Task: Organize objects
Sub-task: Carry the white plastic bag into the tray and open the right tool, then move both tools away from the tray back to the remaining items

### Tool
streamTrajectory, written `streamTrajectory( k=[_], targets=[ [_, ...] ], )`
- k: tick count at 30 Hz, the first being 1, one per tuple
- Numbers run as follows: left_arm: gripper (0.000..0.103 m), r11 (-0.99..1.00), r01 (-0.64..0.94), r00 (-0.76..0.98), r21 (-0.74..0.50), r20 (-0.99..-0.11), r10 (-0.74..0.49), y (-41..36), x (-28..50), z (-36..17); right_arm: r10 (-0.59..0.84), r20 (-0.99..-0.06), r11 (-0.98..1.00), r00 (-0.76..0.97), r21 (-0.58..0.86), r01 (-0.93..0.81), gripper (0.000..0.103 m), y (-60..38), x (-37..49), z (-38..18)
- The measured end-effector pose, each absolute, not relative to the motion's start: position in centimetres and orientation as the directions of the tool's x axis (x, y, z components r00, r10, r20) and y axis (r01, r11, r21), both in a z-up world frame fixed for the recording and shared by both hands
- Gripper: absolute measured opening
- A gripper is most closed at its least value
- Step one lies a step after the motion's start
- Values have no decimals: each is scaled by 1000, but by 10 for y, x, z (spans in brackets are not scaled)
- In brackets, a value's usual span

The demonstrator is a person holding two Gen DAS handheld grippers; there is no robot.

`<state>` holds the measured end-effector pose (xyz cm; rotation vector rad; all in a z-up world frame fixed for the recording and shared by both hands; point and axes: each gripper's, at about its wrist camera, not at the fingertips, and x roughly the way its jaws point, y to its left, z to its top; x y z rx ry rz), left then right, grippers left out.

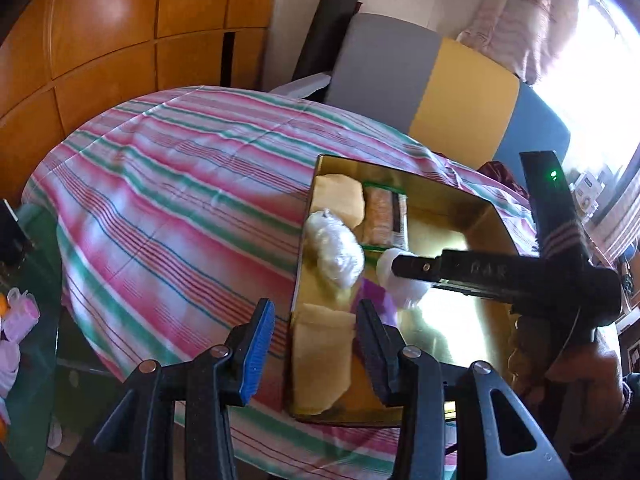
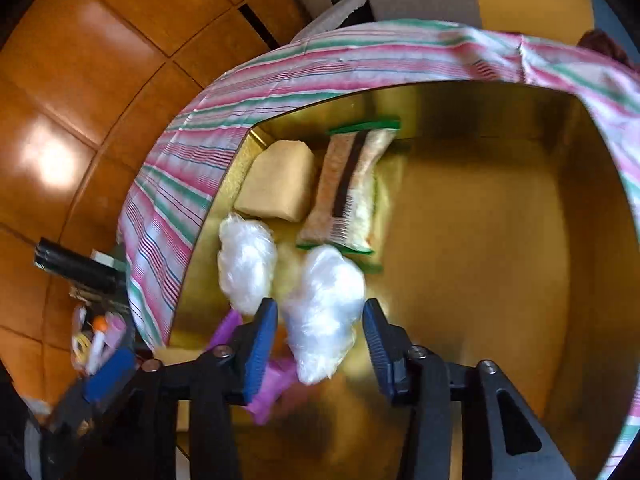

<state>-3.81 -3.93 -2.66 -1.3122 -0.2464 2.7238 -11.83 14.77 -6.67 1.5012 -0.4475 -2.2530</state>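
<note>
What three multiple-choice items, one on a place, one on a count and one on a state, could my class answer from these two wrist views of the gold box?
1. Where does the striped packet with green ends lie?
A. On the tablecloth beside the box
B. Inside the gold box, next to the tan folded cloth
C. On the wooden cabinet

2. How many white crinkled plastic bundles are in the box?
A. One
B. Two
C. Four

3. What is the state of the right gripper?
A. Open, fingers either side of a white bundle
C. Shut on the purple item
B. Out of view

Answers:
1 B, the right wrist view shows the packet on the box floor beside the cloth.
2 B, a second bundle lies to the left of the first.
3 A, gaps show between both blue pads and the bundle.
</note>
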Motion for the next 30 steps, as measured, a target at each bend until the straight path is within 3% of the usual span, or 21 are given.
streamTrajectory(
  k=[3, 11, 15, 18, 30],
  targets=[
    [43, -981, -17, -621, -193, -767, 162, -43, -39, -29, -510, -781, -859, -360, 488, 158, 67, 151, -113, -62],
    [43, -983, -40, -638, -179, -752, 163, -37, -34, -20, -432, -800, -902, -415, 385, 197, 70, 167, -84, -44],
    [43, -983, -70, -650, -169, -740, 173, -29, -31, -13, -402, -789, -916, -465, 349, 199, 83, 182, -63, -30],
    [43, -982, -96, -651, -162, -736, 185, -20, -29, -8, -375, -774, -927, -510, 322, 191, 85, 200, -49, -17],
    [43, -968, -221, -627, -123, -742, 238, 30, -25, -1, -175, -764, -970, -621, 243, -25, 91, 328, -6, 9]
  ],
)
